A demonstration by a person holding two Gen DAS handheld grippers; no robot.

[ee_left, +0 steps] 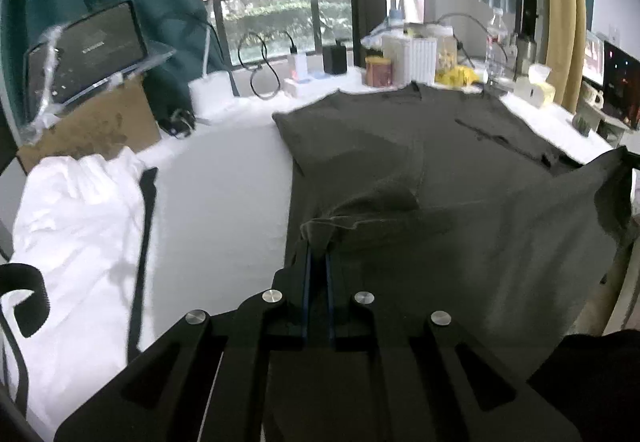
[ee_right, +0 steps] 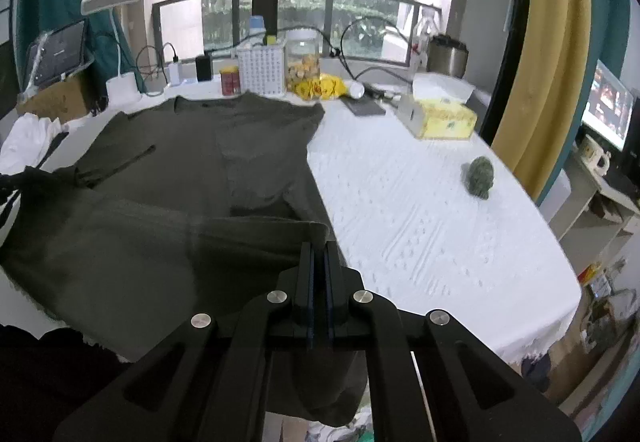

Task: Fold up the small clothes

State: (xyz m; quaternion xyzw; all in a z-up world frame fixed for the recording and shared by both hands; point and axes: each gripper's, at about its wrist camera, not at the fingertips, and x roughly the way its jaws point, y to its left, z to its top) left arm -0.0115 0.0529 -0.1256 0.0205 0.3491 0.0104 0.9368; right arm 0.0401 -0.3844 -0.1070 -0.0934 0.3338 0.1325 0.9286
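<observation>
Nearest the lens, your left gripper (ee_left: 318, 248) had its jaws closed on the near hem of the dark olive garment (ee_left: 420, 162), a pinch of cloth bunched between the pads. Your right gripper (ee_right: 319, 246) was likewise closed on the hem at the garment's other near corner, the fabric edge rolled over its fingertips. Between the two grips the near part of the cloth was raised off the white tablecloth (ee_right: 420, 210) and hung in a shallow sag; the far part, with the neckline toward the window, lay flat on the table.

The step in hand appeared to be the first lengthwise fold: bottom hem raised, ready to be carried toward the collar. The next move called for both of your hands to travel away from you together, level and at equal pace, so that the hem landed square on the far part without a skew or a trapped crease.

Beyond the garment lay a white garment (ee_left: 80, 226) to its left, a small green ball (ee_right: 479, 172) and a yellow tissue box (ee_right: 444, 119) to its right, and jars and bottles along the windowsill.
</observation>
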